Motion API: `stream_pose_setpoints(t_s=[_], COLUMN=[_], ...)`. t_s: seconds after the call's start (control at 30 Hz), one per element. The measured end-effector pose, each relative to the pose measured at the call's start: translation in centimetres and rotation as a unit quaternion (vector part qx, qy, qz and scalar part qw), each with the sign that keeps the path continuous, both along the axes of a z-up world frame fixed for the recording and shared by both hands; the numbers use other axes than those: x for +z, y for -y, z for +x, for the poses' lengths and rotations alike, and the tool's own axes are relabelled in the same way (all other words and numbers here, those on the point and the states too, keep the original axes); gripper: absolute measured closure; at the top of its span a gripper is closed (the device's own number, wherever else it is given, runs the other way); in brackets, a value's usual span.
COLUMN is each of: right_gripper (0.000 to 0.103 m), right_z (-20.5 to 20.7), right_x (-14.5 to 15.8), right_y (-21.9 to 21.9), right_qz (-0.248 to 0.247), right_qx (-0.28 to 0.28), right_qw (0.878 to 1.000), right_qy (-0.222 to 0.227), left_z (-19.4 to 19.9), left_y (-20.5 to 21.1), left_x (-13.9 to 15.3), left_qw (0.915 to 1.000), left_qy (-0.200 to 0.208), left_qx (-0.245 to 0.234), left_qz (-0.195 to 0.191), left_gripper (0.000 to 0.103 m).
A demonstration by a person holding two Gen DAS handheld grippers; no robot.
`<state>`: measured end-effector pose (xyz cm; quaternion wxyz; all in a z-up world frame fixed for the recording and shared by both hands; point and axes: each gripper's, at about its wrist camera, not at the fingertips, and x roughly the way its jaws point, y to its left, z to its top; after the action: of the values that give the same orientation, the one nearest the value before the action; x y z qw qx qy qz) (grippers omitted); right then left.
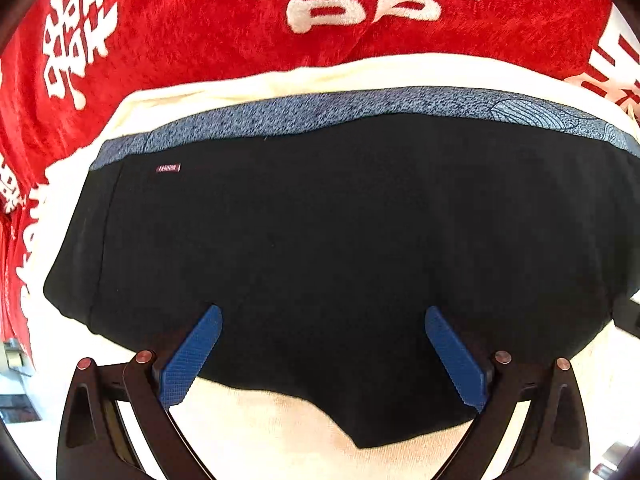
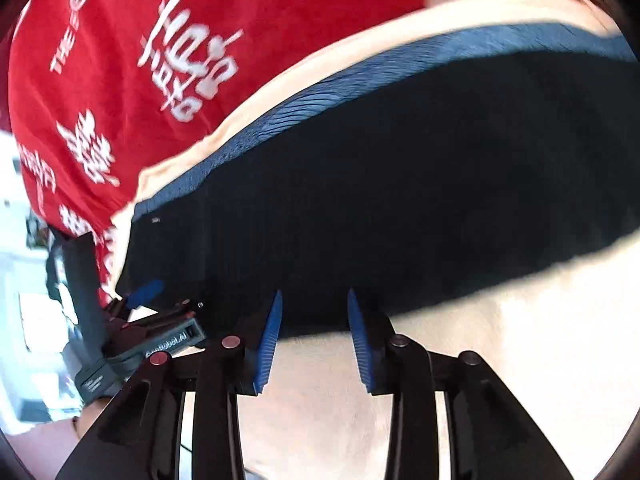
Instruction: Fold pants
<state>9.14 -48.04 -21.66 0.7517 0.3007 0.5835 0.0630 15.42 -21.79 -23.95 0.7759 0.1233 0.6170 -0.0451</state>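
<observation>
Black pants [image 1: 320,220] lie folded on a cream cloth [image 1: 280,420], with their blue-grey patterned waistband [image 1: 320,112] along the far edge. My left gripper [image 1: 323,314] hangs over the near part of the pants, its jaws wide open and nothing between the blue pads. In the right wrist view the pants [image 2: 400,180] stretch from the left to the upper right. My right gripper [image 2: 314,298] stands at their near edge, partly open with an empty gap. One blue finger [image 2: 146,289] of the left gripper shows at the pants' left corner.
A red blanket [image 1: 200,20] with white characters lies beyond the cream cloth and shows again in the right wrist view [image 2: 280,20]. Bare cream cloth [image 2: 500,340] spreads to the right of the pants. A hand [image 2: 52,444] shows at the lower left.
</observation>
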Motion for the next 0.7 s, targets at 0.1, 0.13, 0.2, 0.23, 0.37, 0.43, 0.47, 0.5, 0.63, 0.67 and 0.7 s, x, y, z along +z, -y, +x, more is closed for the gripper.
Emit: stream_pose_setpoints(t_s=[0.1,0.13,0.2,0.23,0.37,0.43,0.47,0.5,0.63,0.67,0.7], right_gripper=[0.063,0.063,0.063,0.063,0.063,0.063,0.063,0.063,0.063,0.063,0.063], right_z=[-2.3,-3.3,-5.2,-5.9,-8.2,-9.0,-9.4,-9.8,-10.8,-11.0,-11.2], right_x=[-0.3,-0.5,-0.8,-0.8,-0.8,-0.8,-0.9,-0.9,-1.0,-1.0,-1.1], right_y=[1.5,2.4,4.3,5.2,9.9,12.3,13.6,14.7,18.8,19.6,20.3], right_qz=[0.000,0.010,0.030,0.036,0.059,0.068,0.075,0.078,0.080,0.080,0.081], right_qx=[-0.009,-0.017,-0.039,-0.049,-0.103,-0.135,-0.156,-0.172,-0.227,-0.238,-0.245], right_qw=[1.000,0.999,0.998,0.997,0.993,0.988,0.985,0.982,0.971,0.968,0.966], right_qy=[-0.028,-0.033,-0.036,-0.036,-0.025,-0.019,-0.015,-0.012,0.007,0.013,0.017], left_z=[0.1,0.1,0.0,-0.1,-0.6,-0.5,-0.7,-0.9,-1.6,-1.7,-1.7], left_y=[0.6,0.9,2.3,3.2,8.1,10.3,12.1,13.6,18.8,20.1,20.9], left_x=[0.7,1.0,2.0,2.5,3.3,3.3,3.2,3.2,3.5,3.6,3.7], left_qw=[0.9997,0.9996,0.9997,0.9997,0.9985,0.9971,0.9958,0.9947,0.9912,0.9906,0.9904], left_qy=[-0.008,-0.007,0.000,0.002,-0.001,-0.008,-0.009,-0.010,-0.010,-0.008,-0.006], left_qx=[-0.005,-0.011,-0.019,-0.024,-0.053,-0.074,-0.088,-0.099,-0.125,-0.129,-0.130], left_qz=[0.021,0.025,0.017,0.008,-0.014,-0.019,-0.022,-0.025,-0.041,-0.045,-0.047], left_gripper=[0.001,0.001,0.001,0.001,0.001,0.001,0.001,0.001,0.001,0.001,0.001])
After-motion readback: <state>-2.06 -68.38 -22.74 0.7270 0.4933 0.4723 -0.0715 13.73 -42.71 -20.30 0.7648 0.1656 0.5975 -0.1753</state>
